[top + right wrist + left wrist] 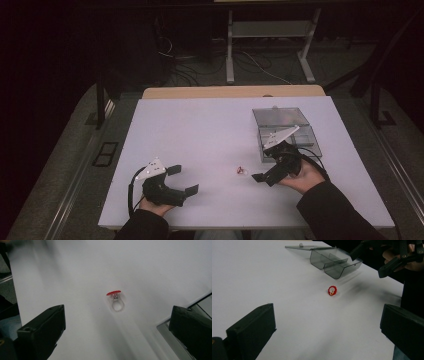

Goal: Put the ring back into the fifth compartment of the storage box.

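Ring (pixel 115 300): lay on the white table (pixel 200 135), between both grippers, near the clear box (pixel 286 134).
Left gripper (pixel 182 180): jaws spread, empty, well apart from ring.
Right gripper (pixel 265 172): jaws spread, empty, near ring.

Ring (pixel 242 170) lying on white table (pixel 200 145), near front edge, right of middle. Clear band, red scalloped top with pale centre. In right gripper view ring (pixel 115 301) resting on band's side, red top showing edge-on, hole facing camera. In left gripper view ring (pixel 332 290) showing red face toward camera. Sitting apart from everything, nothing touching it.
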### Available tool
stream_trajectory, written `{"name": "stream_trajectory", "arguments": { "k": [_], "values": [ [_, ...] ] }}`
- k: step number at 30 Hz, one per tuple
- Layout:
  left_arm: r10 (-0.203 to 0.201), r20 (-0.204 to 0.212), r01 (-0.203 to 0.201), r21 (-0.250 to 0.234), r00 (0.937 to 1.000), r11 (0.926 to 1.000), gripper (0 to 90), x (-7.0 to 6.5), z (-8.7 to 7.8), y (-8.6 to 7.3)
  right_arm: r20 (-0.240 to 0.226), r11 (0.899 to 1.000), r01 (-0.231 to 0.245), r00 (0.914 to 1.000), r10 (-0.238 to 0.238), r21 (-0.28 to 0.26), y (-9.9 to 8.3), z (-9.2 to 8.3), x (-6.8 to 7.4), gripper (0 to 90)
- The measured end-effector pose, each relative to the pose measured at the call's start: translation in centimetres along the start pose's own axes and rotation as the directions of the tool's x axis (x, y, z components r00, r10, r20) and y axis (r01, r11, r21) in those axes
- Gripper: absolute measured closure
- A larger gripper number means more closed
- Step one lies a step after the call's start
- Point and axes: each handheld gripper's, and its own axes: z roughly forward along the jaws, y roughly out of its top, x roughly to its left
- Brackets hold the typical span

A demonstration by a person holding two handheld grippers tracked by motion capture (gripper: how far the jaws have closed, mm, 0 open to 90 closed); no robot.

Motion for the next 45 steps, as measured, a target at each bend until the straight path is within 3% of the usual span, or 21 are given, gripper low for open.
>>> {"name": "stream_trajectory", "arguments": {
  "k": [24, 39, 41, 43, 45],
  "values": [
    [0.002, 0.008, -0.002, 0.007, 1.0, 1.0, 0.0, -0.1, 0.1, 0.0, -0.054, 0.994, 0.068, 0.9965, -0.064, 0.083, 1.3, 4.0, 0.5, 0.4],
    [0.01, 0.013, -0.01, 0.013, 0.9999, 0.9999, 0.0, -0.2, 0.2, 0.0, -0.063, 0.993, 0.072, 0.9958, -0.066, 0.098, 1.3, 6.0, -0.6, 0.5],
    [0.01, 0.014, -0.01, 0.013, 0.9999, 0.9999, 0.0, -0.2, 0.2, 0.0, -0.065, 0.993, 0.078, 0.9952, -0.072, 0.089, 1.3, 6.0, -0.8, 6.8],
    [0.011, 0.014, -0.011, 0.014, 0.9998, 0.9998, 0.0, -0.2, 0.2, 0.0, -0.07, 0.994, 0.075, 0.9951, -0.07, 0.08, 1.4, 6.0, -0.9, 7.3],
    [0.012, 0.013, -0.012, 0.014, 0.9998, 0.9998, 0.0, -0.2, 0.2, 0.0, -0.073, 0.993, 0.082, 0.9945, -0.076, 0.08, 1.4, 6.0, -1.1, 16.6]
  ]
}}
